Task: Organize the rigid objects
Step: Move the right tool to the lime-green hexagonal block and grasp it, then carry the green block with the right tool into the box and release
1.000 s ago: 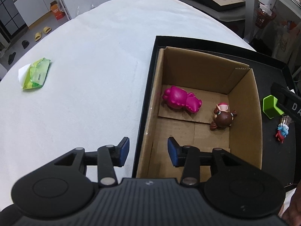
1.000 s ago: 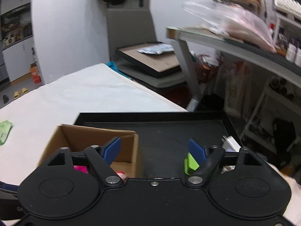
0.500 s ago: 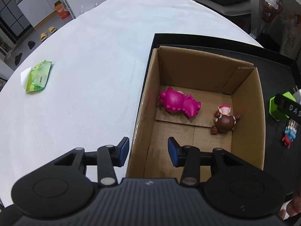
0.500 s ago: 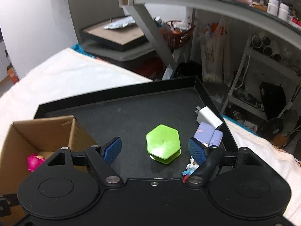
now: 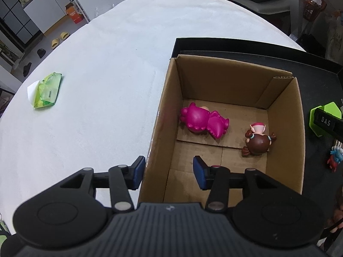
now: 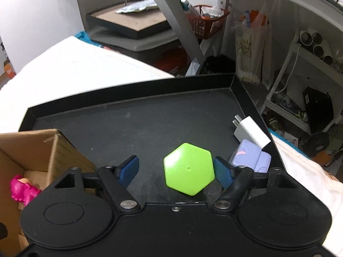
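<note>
A cardboard box (image 5: 285,115) stands on a black tray (image 6: 139,120). In it lie a magenta toy figure (image 5: 203,122) and a brown-haired doll (image 5: 258,141). My left gripper (image 5: 168,172) is open and straddles the box's near left wall. My right gripper (image 6: 176,171) is open, with a green hexagonal block (image 6: 188,169) between its fingers, close to the right pad. The block also shows in the left wrist view (image 5: 330,111), partly behind the right gripper. The box (image 6: 42,147) is left of the right gripper.
A white charger (image 6: 250,131) and a lilac case (image 6: 250,156) lie at the tray's right edge. A small red-and-blue figure (image 5: 334,158) lies on the tray right of the box. A green wipes pack (image 5: 46,90) lies far left on the white table (image 5: 96,75).
My right gripper has tilted down and moved onto the green block, which now sits between its fingers. My left gripper has shifted slightly over the box wall.
</note>
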Tool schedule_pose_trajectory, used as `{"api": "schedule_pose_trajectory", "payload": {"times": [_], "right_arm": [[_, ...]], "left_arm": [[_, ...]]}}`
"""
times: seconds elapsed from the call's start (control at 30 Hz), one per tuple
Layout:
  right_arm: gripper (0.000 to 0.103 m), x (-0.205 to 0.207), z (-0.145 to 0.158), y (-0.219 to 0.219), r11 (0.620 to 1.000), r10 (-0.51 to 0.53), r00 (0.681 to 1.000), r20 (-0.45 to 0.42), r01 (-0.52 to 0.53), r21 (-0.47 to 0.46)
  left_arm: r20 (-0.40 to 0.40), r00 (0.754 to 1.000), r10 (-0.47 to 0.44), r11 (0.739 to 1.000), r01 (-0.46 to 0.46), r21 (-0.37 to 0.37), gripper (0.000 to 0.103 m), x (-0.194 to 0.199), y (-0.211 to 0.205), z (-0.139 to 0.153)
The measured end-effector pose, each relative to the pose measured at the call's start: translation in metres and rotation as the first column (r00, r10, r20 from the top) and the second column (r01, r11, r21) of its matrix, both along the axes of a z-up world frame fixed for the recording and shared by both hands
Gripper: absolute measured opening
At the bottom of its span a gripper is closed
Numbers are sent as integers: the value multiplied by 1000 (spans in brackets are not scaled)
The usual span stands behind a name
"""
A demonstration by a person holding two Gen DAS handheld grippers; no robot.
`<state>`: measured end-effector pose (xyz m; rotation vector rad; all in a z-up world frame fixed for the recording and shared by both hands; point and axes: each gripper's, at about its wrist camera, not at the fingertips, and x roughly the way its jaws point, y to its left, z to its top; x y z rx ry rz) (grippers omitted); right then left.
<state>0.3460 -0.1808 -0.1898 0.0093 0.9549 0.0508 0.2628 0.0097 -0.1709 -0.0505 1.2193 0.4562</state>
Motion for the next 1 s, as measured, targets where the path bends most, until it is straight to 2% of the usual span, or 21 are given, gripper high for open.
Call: {"api": "schedule_pose_trajectory", "payload": {"times": [0.03, 0.07, 0.27, 0.53, 1.0], "right_arm": [[47, 0, -2, 0, 1000, 6, 1000, -1, -6, -17], [47, -1, -3, -1, 1000, 9, 1000, 3, -9, -15], [46, -5, 6, -6, 1000, -2, 999, 33, 1, 20], [46, -19, 41, -15, 992, -10, 994, 107, -4, 130], [46, -43, 76, -4, 988, 70, 976, 206, -96, 120]], "left_arm": [[0, 1000, -1, 1000, 1, -1, 48, 0, 0, 0], [1, 1000, 0, 1000, 0, -2, 48, 0, 0, 0], [11, 1000, -3, 1000, 3, -17, 48, -3, 2, 2], [53, 998, -17, 999, 20, -46, 48, -13, 4, 10], [88, 996, -18, 995, 26, -92, 48, -30, 18, 15]]}}
